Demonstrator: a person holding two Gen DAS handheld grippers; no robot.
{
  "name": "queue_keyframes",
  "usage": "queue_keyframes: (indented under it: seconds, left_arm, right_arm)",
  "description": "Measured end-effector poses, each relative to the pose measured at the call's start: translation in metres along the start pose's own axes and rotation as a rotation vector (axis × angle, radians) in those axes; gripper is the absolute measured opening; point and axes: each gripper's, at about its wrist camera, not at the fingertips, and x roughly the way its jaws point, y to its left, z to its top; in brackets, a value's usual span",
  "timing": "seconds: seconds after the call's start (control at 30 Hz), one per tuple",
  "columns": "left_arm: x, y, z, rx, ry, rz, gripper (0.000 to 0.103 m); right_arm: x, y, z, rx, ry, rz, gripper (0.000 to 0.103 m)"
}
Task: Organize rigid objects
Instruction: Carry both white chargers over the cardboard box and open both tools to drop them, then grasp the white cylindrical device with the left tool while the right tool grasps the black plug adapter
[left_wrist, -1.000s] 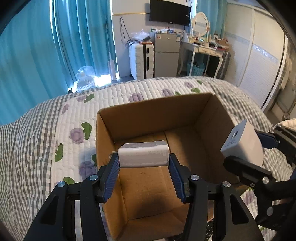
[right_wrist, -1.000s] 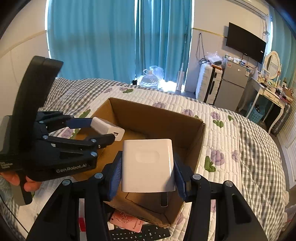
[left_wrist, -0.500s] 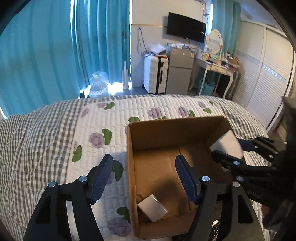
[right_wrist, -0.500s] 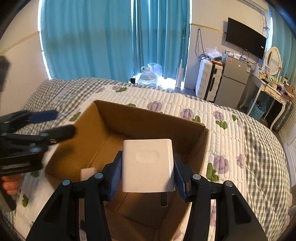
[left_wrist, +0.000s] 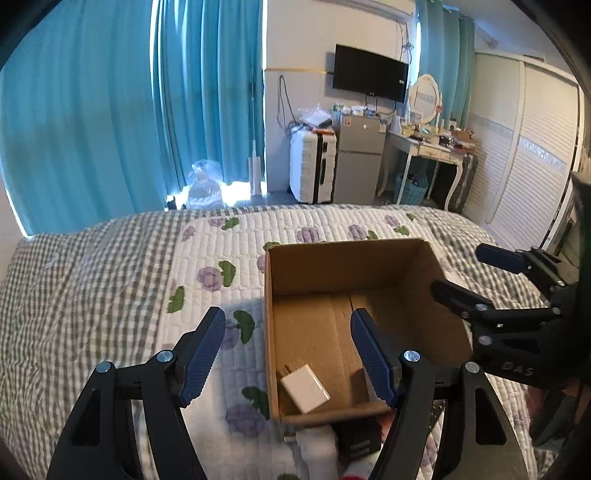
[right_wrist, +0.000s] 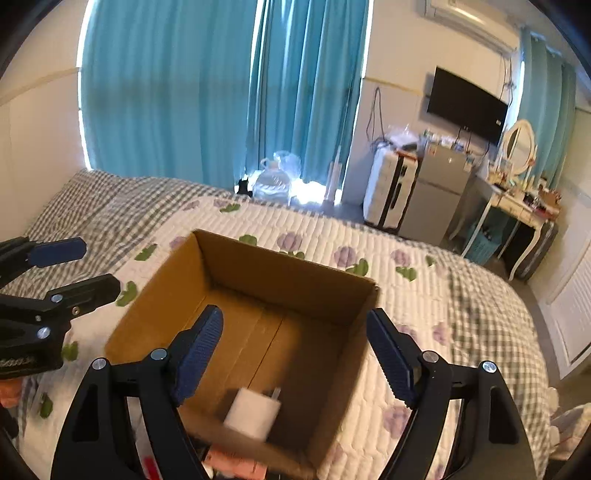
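Box: open cardboard box (left_wrist: 332, 266) on a floral quilted bed (left_wrist: 207, 258).
Charger: white plug-in charger (left_wrist: 305, 387) lying on the box floor near the front wall.
Left gripper (left_wrist: 288, 354): jaws spread wide, empty.
Right gripper (right_wrist: 295, 354): jaws spread wide, empty, above the box.

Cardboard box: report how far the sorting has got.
Done: a flat white plug adapter lies on the floor of the brown cardboard box; a blurred white cube shows inside its near wall. In hand: nothing, left tongs and right tongs both gape empty. Left: a white plug and black item outside the box.
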Motion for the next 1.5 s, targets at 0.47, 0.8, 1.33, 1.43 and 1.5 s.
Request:
queue_keyframes:
  seconds: [0.47,0.8,1.33,1.43,1.5]
  left_arm:
    - [-0.043,-0.007,-0.077,-0.045,-0.005,0.101,0.073]
    - [0.030,-0.005,-0.143,-0.107,0.189,0.127,0.073]
    - [0.090,-0.027,-0.170,-0.063,0.316,0.054,0.073]
    - [0.089,-0.029,-0.171,-0.058,0.321,0.050,0.069]
    - [0.082,-0.029,-0.172,-0.061,0.325,0.005,0.050]
  right_arm:
    - [-0.073,0.014,-0.083,0.088,-0.027,-0.093,0.087]
    - [-0.023,0.005,-0.135,0.130,0.081,-0.130,0.087]
    - [0.030,0.001,-0.160,0.150,0.177,-0.089,0.087]
    - [0.031,0.007,-0.161,0.135,0.189,-0.070,0.087]
    - [0.028,0.012,-0.160,0.122,0.186,-0.054,0.087]
